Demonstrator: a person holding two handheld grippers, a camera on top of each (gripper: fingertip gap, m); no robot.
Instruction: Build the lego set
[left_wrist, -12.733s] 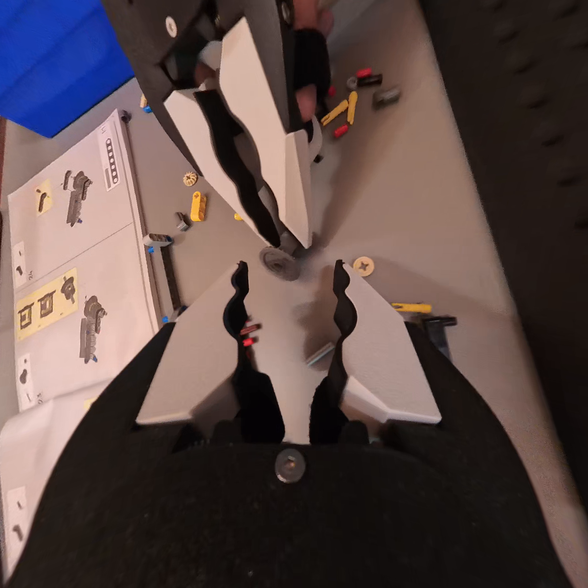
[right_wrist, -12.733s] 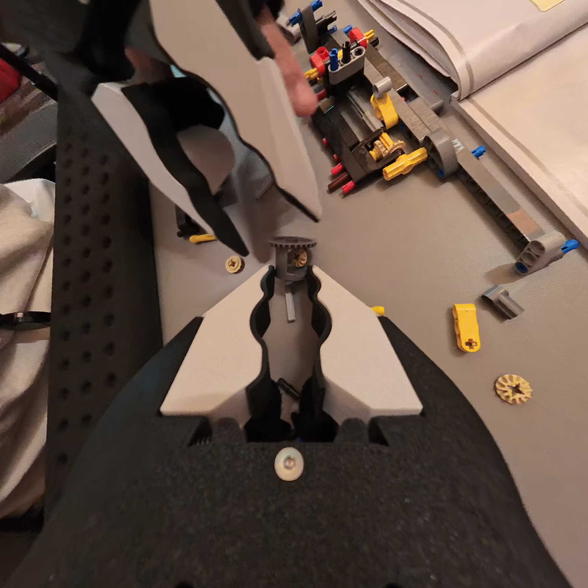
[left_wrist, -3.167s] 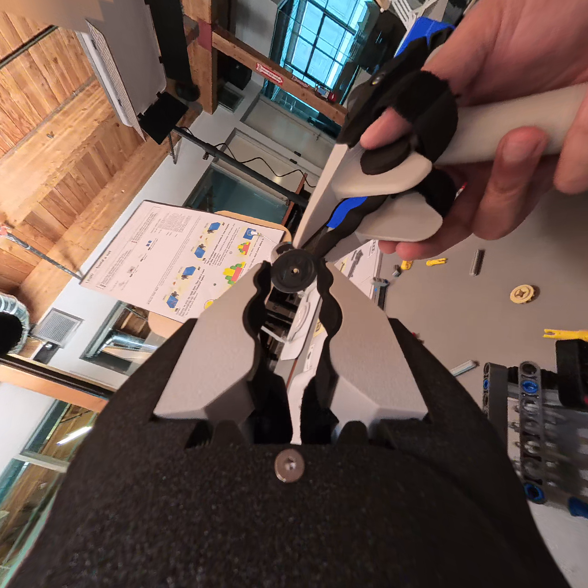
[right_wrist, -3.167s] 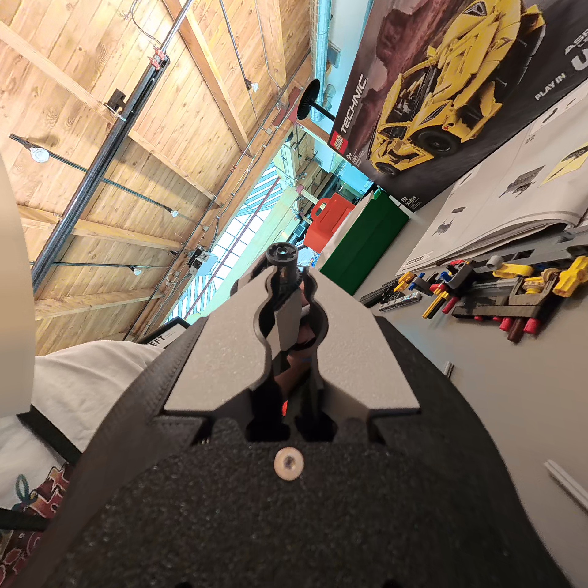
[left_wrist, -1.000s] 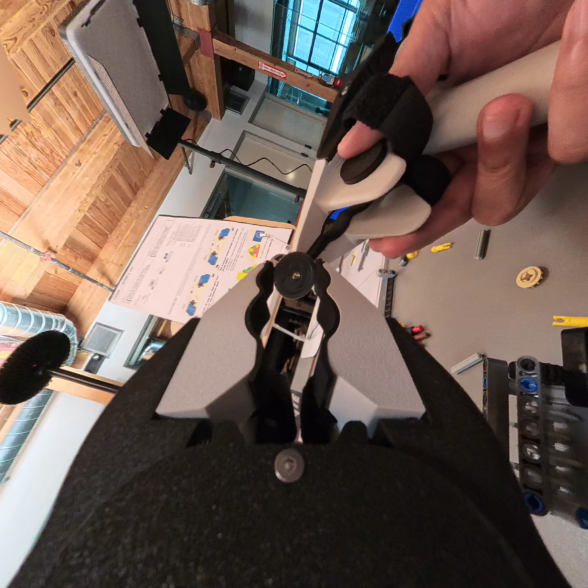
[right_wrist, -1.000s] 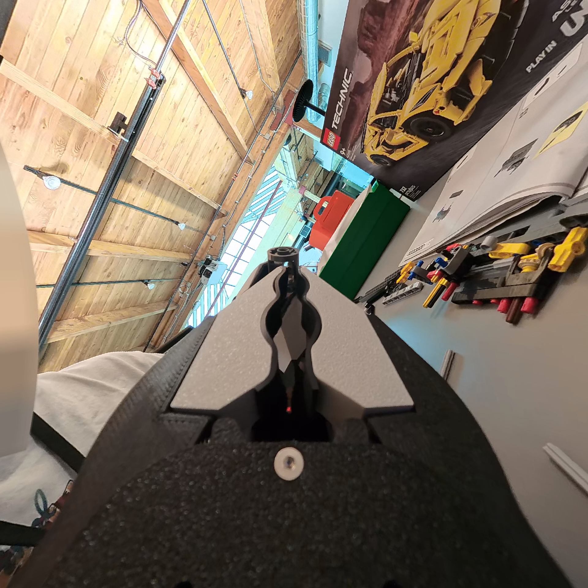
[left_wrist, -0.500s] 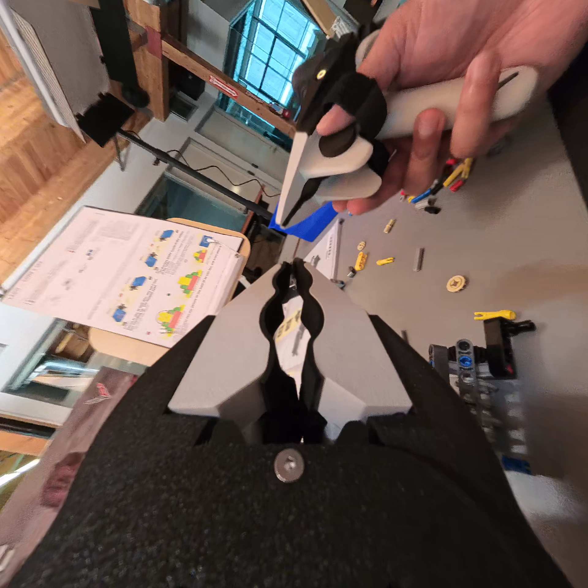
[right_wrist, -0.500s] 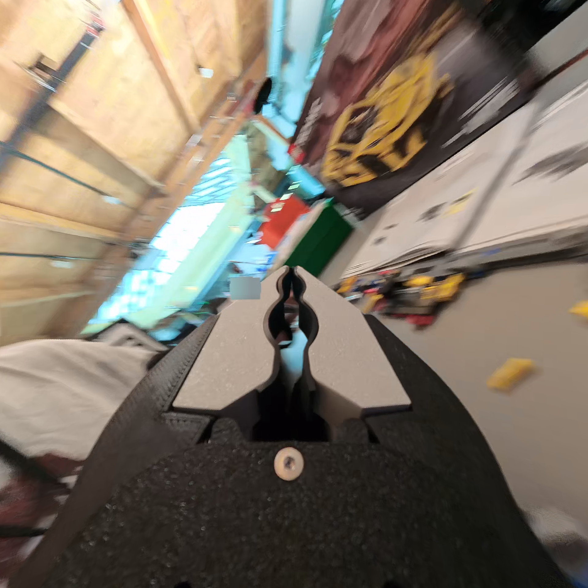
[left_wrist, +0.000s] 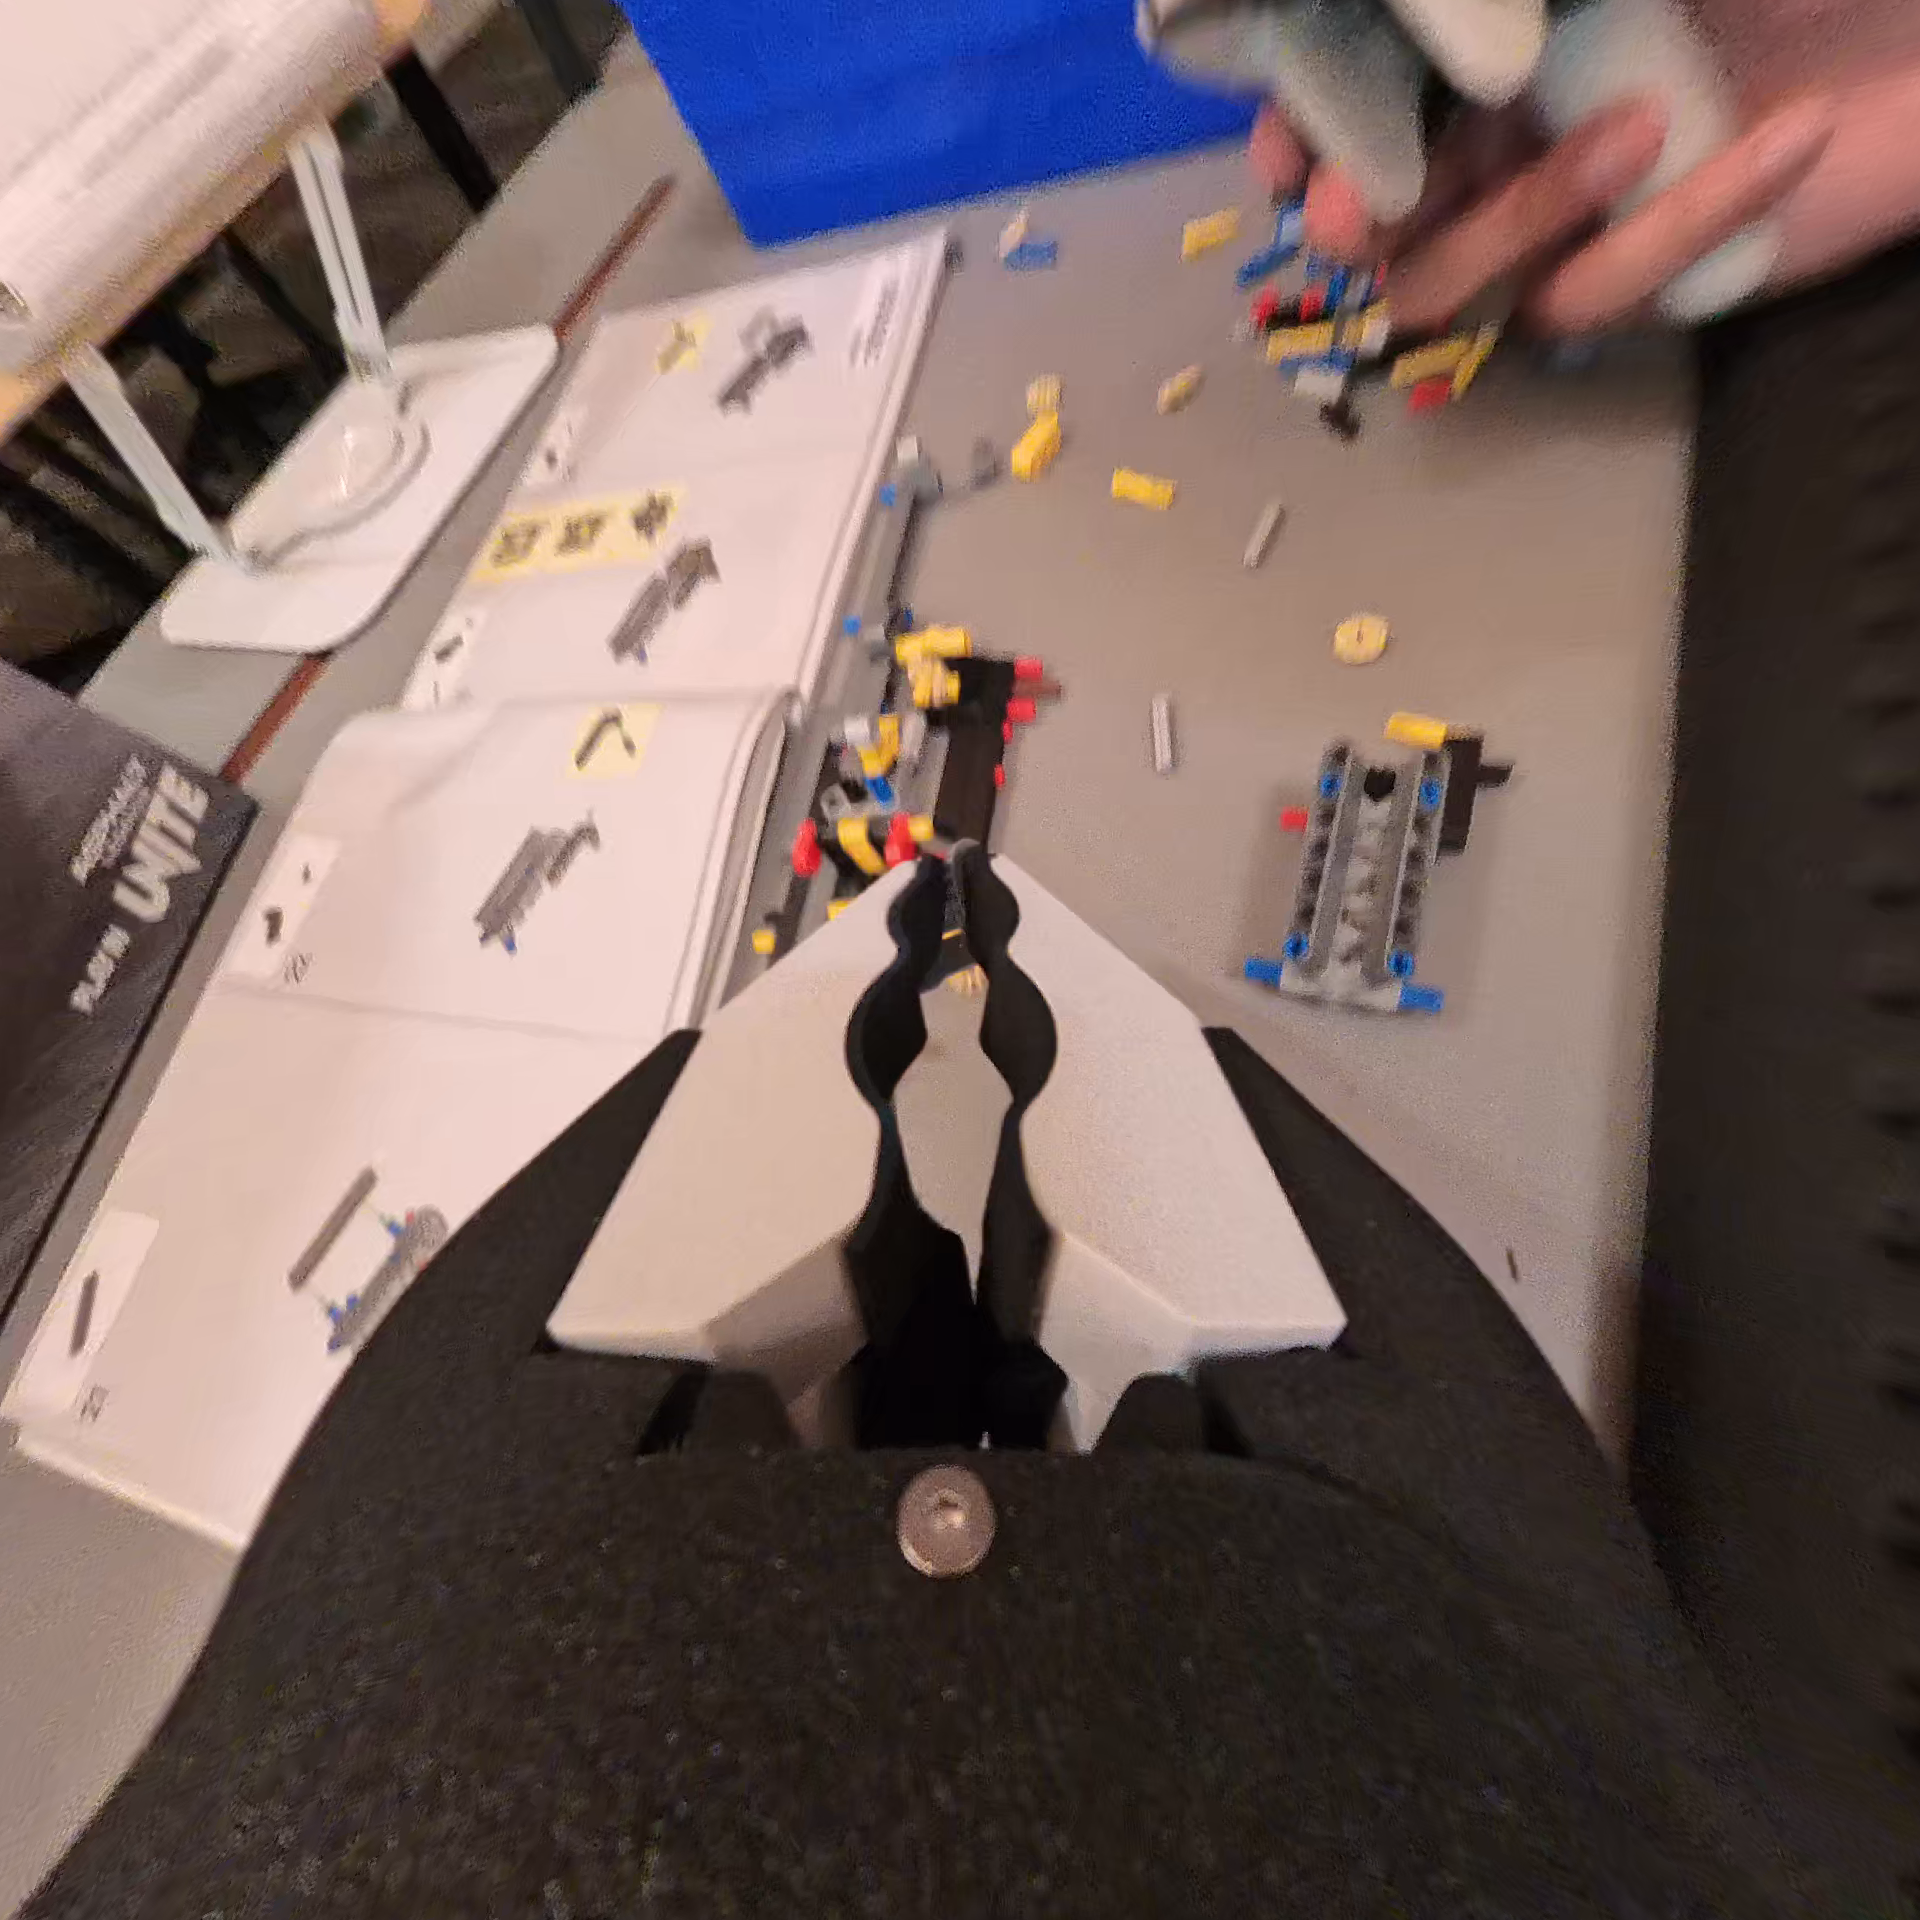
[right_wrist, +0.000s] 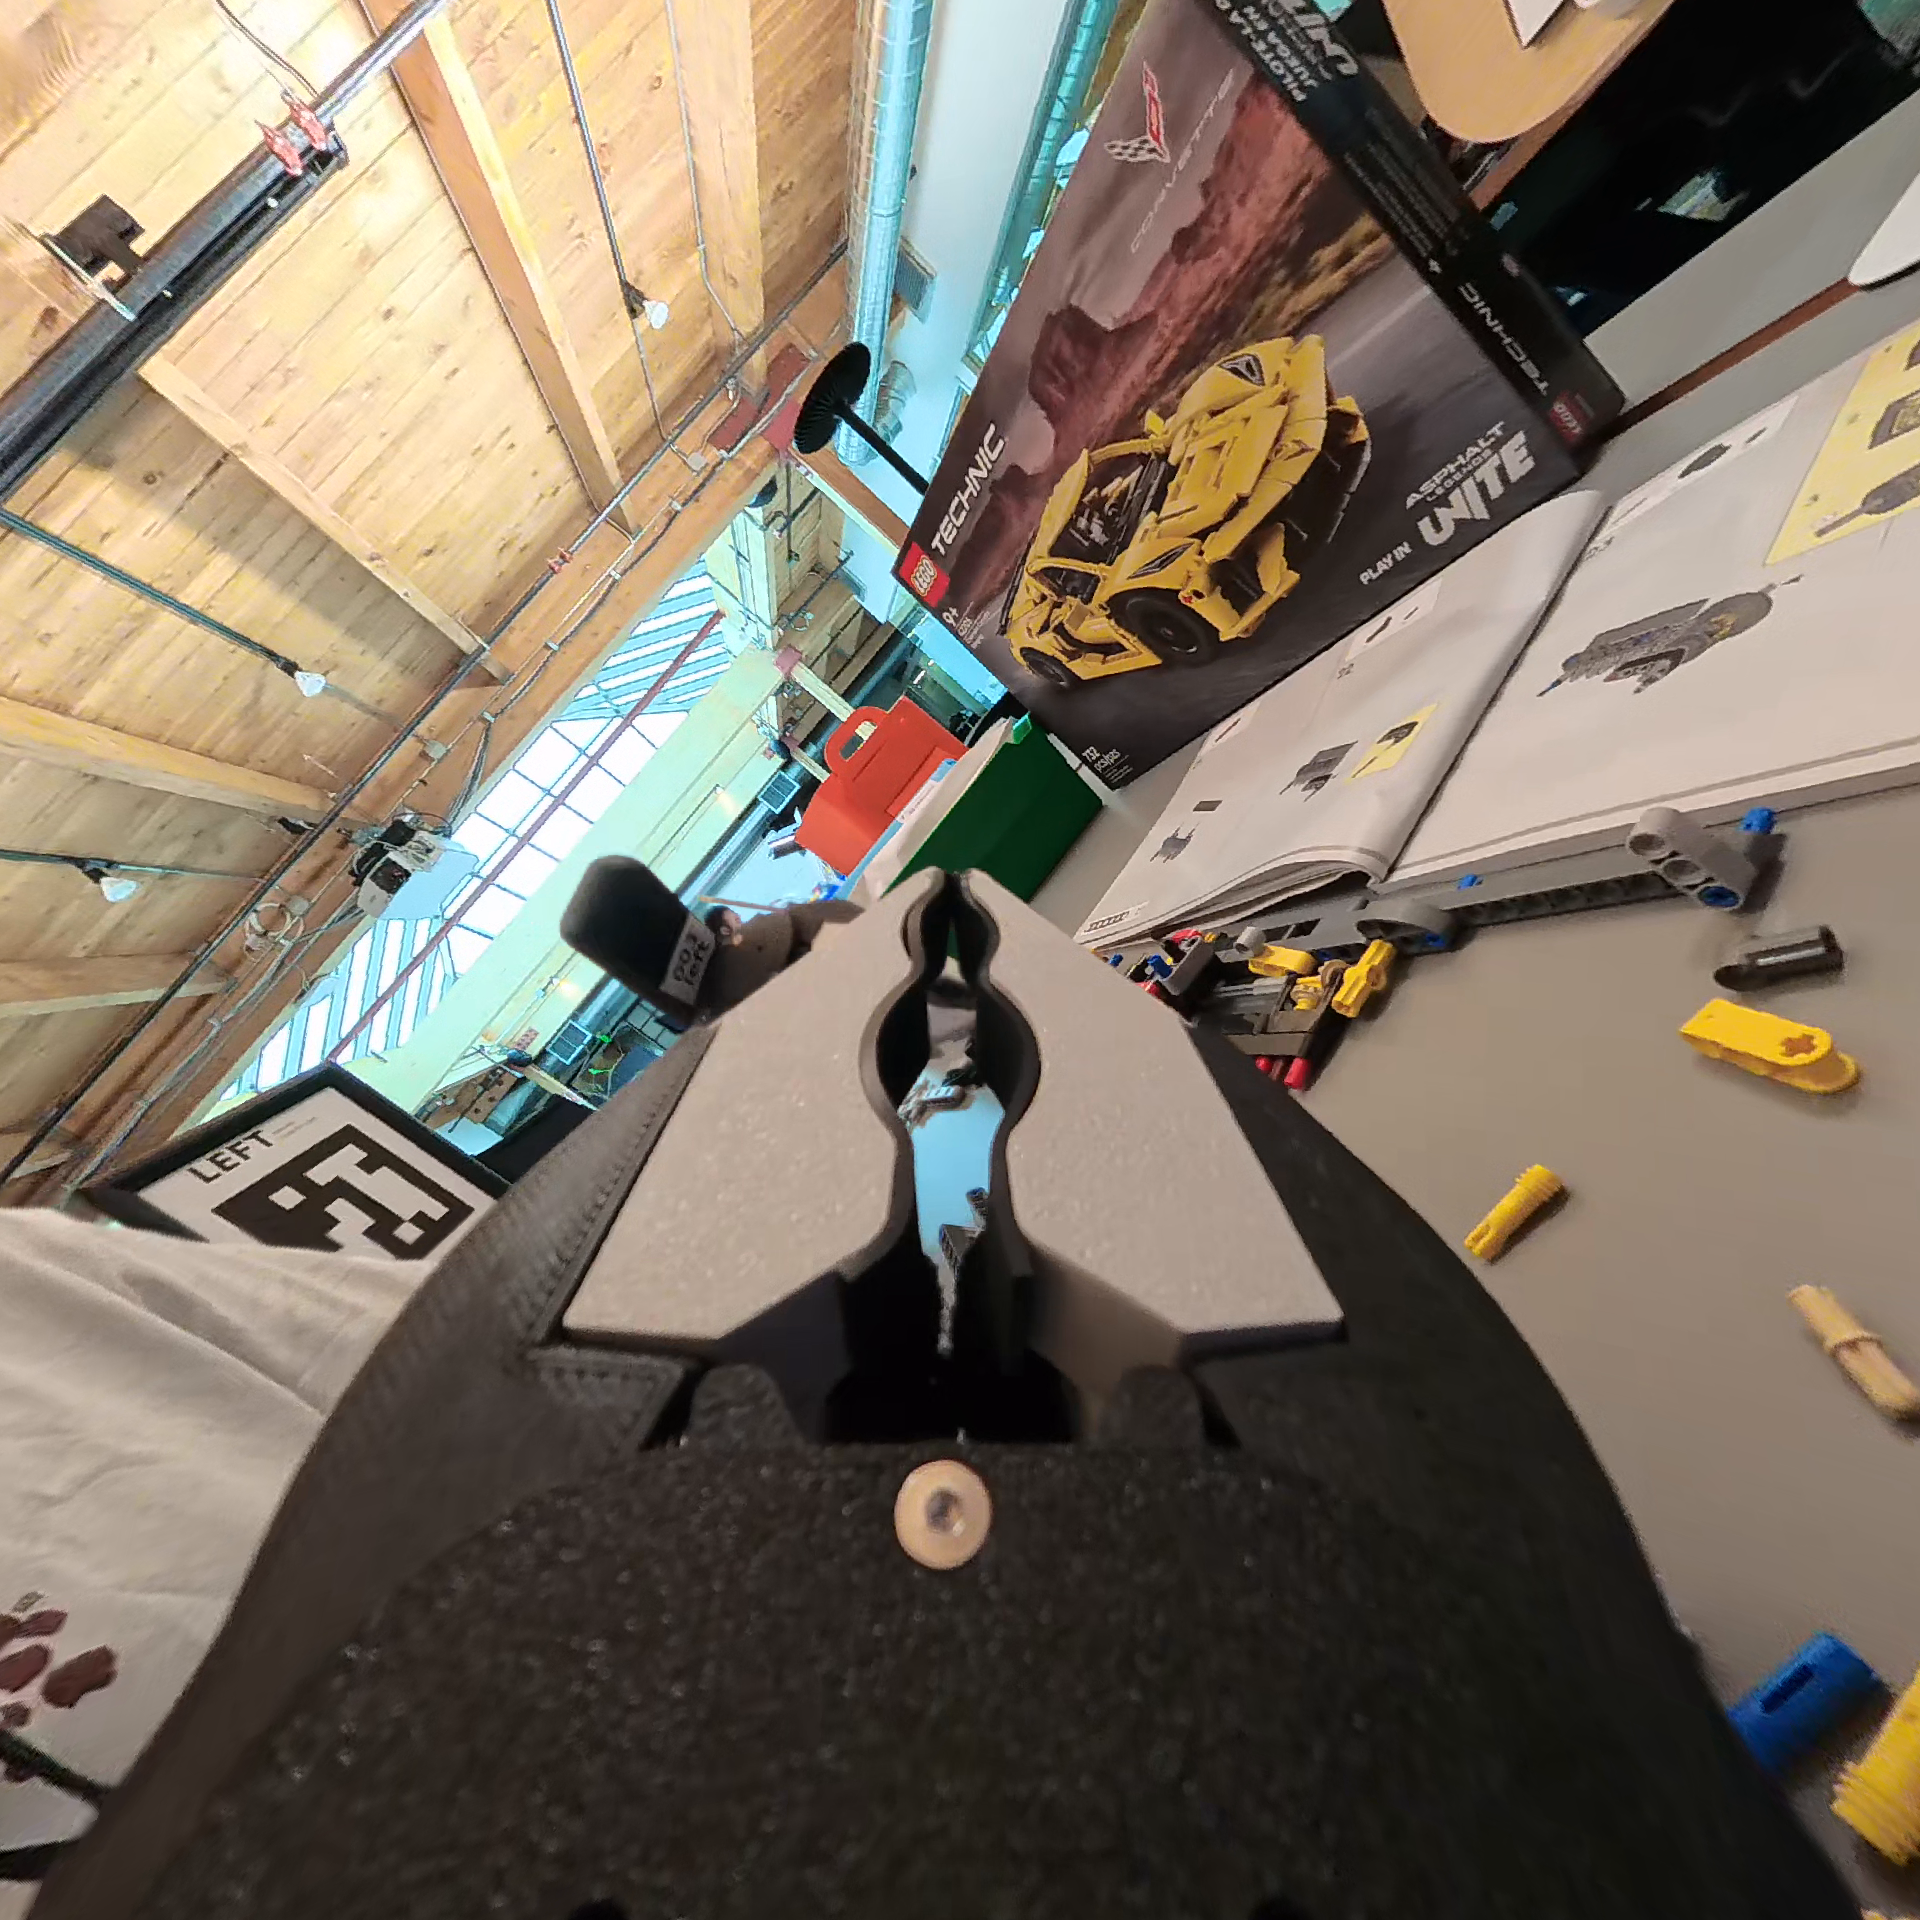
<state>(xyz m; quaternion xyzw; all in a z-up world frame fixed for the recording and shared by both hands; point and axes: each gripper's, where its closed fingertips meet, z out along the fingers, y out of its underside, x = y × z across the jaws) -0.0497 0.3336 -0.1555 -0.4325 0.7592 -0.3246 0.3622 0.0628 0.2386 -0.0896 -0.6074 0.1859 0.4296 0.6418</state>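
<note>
Apparently between steps, the left gripper (left_wrist: 954, 871) and right gripper (right_wrist: 954, 894) were pressed together, empty; next move called for choosing a loose piece beside the chassis assembly (left_wrist: 935, 748).

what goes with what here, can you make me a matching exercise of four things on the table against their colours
Things:
1. round disc piece
2. bin at the far edge of the table
3. small frame assembly lying by itself
4. lamp base beside the open instruction booklet

Colours:
a. blue
b. white
c. tan
d. grey with blue pins at the corners

Pairs: 1-c, 2-a, 3-d, 4-b
</note>
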